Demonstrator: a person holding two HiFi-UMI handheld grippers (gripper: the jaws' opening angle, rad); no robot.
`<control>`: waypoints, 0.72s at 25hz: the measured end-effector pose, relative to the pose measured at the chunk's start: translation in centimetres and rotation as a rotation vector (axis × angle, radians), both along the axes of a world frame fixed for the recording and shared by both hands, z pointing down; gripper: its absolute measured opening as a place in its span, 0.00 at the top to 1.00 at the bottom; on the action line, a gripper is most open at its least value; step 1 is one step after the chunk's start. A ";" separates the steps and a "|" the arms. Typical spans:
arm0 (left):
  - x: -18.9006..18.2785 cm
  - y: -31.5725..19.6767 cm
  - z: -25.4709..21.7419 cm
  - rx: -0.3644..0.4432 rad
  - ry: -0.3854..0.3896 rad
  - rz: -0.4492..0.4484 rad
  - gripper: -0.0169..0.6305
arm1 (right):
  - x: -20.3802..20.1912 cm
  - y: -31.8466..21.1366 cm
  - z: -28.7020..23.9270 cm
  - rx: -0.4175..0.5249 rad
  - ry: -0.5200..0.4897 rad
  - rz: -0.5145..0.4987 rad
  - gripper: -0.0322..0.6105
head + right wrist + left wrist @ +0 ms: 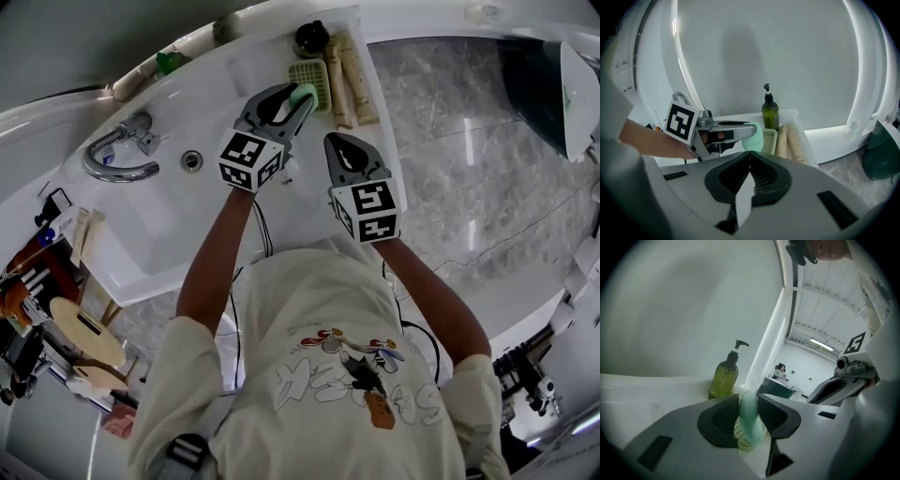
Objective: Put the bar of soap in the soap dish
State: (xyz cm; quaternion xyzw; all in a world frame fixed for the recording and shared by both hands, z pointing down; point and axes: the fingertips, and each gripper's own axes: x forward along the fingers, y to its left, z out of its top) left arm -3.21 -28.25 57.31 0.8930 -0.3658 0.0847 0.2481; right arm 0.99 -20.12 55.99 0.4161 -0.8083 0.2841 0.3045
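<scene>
Soap bar (750, 416) clamped in left tool (300, 95) by soap dish (313, 79) | right tool (749, 155) clenched empty | white washbasin (173, 220)

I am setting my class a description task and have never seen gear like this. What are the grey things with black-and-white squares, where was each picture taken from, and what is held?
No robot here: a person holds a grey two-jaw gripper in each hand, and the marker cubes are part of them. One picture comes from a camera on the person's head; the other two come from cameras riding on each gripper, looking along its jaws. Below is a white washbasin with a chrome tap. On its ledge are a dark green pump bottle, a pale green slatted soap dish and two beige tubes. The left gripper is shut on a mint-green bar of soap, close by the dish. The right gripper is shut on nothing.
</scene>
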 end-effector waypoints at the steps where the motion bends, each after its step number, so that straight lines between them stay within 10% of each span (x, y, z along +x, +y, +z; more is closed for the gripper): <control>1: 0.1 -0.1 0.2 -0.001 -0.002 0.000 0.76 | -0.1 0.0 0.1 -0.002 0.000 -0.003 0.94; 18: 0.8 -1.5 2.1 0.025 -0.035 0.029 0.76 | -0.3 0.5 0.6 -0.049 -0.024 0.023 0.94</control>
